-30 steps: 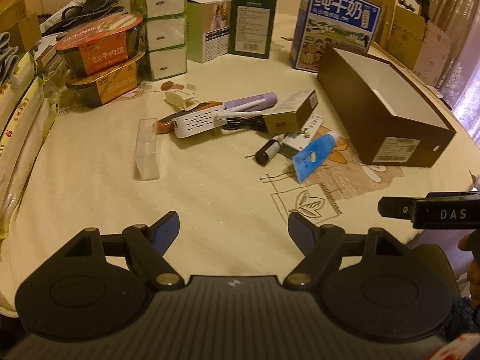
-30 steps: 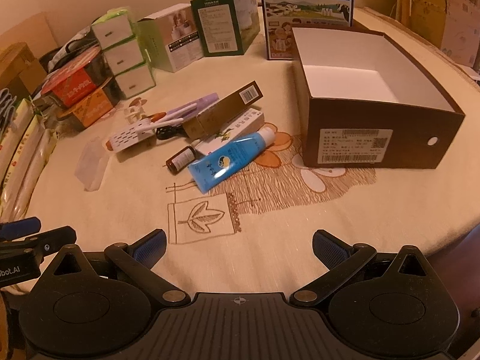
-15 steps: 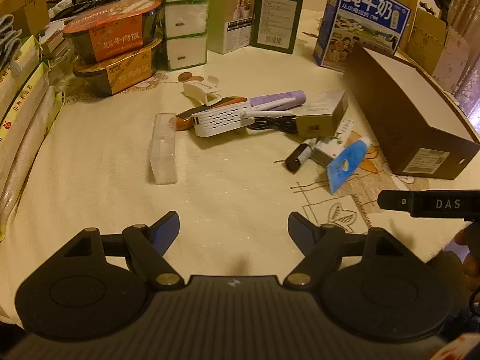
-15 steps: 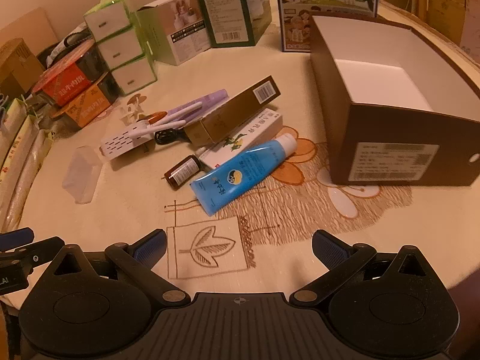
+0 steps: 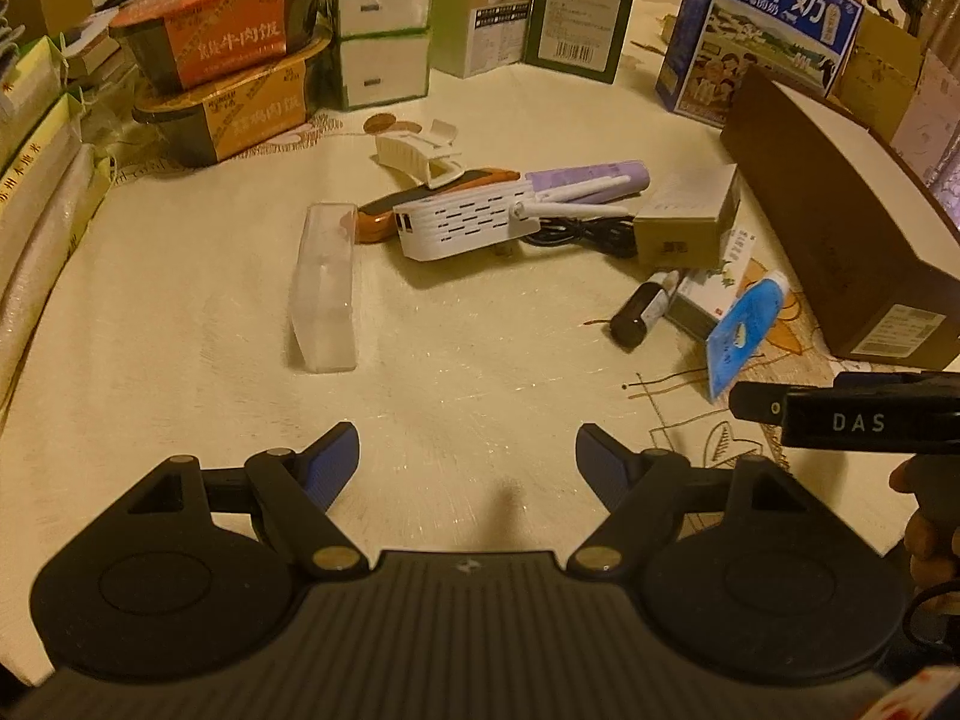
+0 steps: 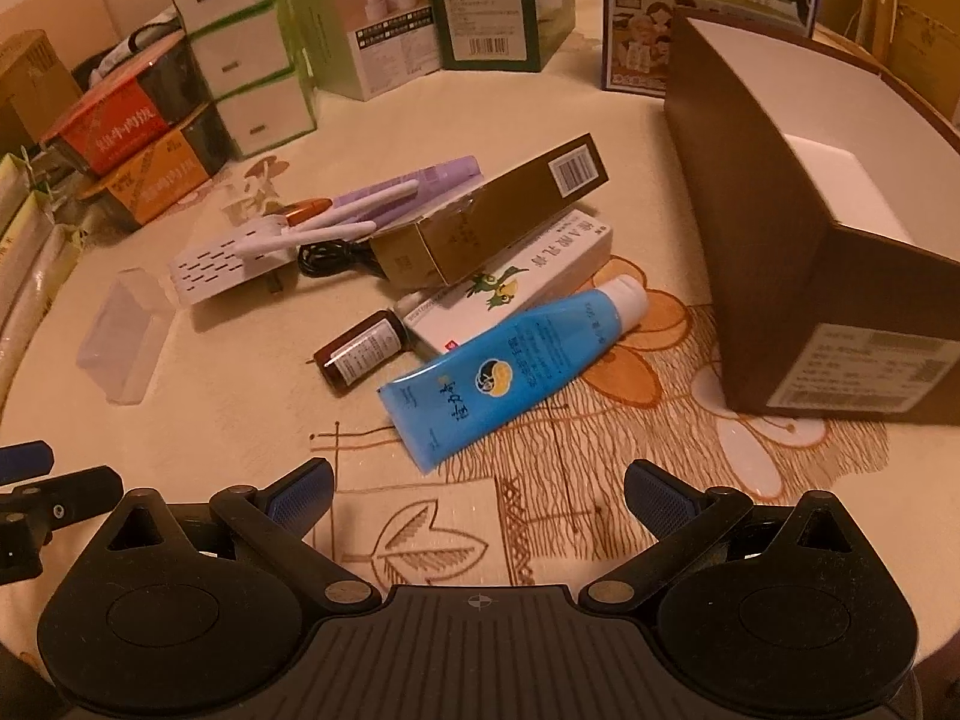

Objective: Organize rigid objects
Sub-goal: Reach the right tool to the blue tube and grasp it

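A pile of small objects lies mid-table: a blue tube (image 6: 510, 369), a brown bottle (image 6: 360, 351), a white medicine box (image 6: 516, 288), a gold carton (image 6: 486, 222), a white router (image 5: 462, 222) with a black cable, a purple case (image 5: 591, 177) and a clear plastic case (image 5: 321, 288). An open brown box (image 6: 798, 228) stands on the right, white inside. My left gripper (image 5: 468, 468) is open and empty, short of the clear case. My right gripper (image 6: 477, 498) is open and empty, just short of the blue tube.
Stacked food bowls (image 5: 222, 84), white-green cartons (image 5: 384, 18), a green box (image 5: 579, 6) and a blue milk carton (image 5: 756, 30) line the back. Packets (image 5: 36, 192) lie along the left edge. The other gripper's body (image 5: 852, 420) shows at right.
Both grippers moved forward toward the pile; objects look larger and nearer. The right gripper closed in on the blue tube. Both stay open.
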{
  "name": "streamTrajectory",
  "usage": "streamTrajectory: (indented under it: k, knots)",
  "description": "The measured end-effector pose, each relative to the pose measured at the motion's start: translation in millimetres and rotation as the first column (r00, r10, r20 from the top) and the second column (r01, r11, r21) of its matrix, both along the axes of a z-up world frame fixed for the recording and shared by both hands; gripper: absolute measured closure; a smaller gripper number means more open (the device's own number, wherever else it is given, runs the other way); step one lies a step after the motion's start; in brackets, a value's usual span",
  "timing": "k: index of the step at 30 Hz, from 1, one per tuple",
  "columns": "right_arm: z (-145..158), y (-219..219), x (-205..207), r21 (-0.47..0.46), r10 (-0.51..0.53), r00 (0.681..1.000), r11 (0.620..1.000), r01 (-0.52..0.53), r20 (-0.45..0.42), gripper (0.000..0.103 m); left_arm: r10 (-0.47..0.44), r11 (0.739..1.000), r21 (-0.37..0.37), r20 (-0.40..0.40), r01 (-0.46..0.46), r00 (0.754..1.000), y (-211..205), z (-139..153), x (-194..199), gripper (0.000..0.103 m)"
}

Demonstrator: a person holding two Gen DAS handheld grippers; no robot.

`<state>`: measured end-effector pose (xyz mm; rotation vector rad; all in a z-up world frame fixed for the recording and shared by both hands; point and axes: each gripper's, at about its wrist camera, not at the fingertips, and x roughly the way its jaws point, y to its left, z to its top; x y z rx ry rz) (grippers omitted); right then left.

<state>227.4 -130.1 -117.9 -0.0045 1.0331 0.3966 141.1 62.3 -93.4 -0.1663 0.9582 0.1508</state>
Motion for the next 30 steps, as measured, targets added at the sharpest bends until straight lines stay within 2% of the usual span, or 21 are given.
streamTrajectory:
  k: [7, 12, 16, 20, 23, 27, 30]
  knots:
    - [-16, 23, 16, -0.045, 0.009, 1.0, 0.999, -0.008, 0.026, 0.003, 0.007, 1.0, 0.006, -0.022, -0.007, 1.0, 5, -14, 15, 0.026]
    - [-29, 36, 22, -0.115, 0.026, 0.998, 0.993, -0.019, 0.057, 0.02, 0.011, 1.0, 0.006, -0.035, -0.011, 0.999, 10, -20, 24, 0.026]
    - [-31, 34, 20, -0.14, 0.046, 0.995, 0.99, -0.033, 0.091, 0.04, 0.012, 1.0, 0.001, -0.04, -0.012, 0.999, 10, -22, 24, 0.026]
    - [-27, 19, 13, -0.146, 0.049, 0.993, 0.989, -0.032, 0.112, 0.077, 0.011, 1.0, -0.007, -0.049, -0.011, 0.999, 9, -25, 24, 0.026]
    - [-23, 0, 9, -0.129, 0.03, 0.994, 0.991, -0.017, 0.101, 0.091, 0.005, 1.0, -0.014, -0.048, -0.006, 0.999, 7, -25, 21, 0.026]
    - [-19, -31, 4, -0.114, -0.013, 0.997, 0.993, 0.021, 0.07, 0.092, -0.001, 1.0, -0.018, -0.048, 0.0, 0.999, 4, -25, 18, 0.027]
    - [-14, -51, 5, -0.06, -0.046, 0.998, 0.997, 0.048, 0.036, 0.091, -0.004, 1.0, -0.018, -0.051, 0.003, 0.999, 4, -26, 16, 0.027]
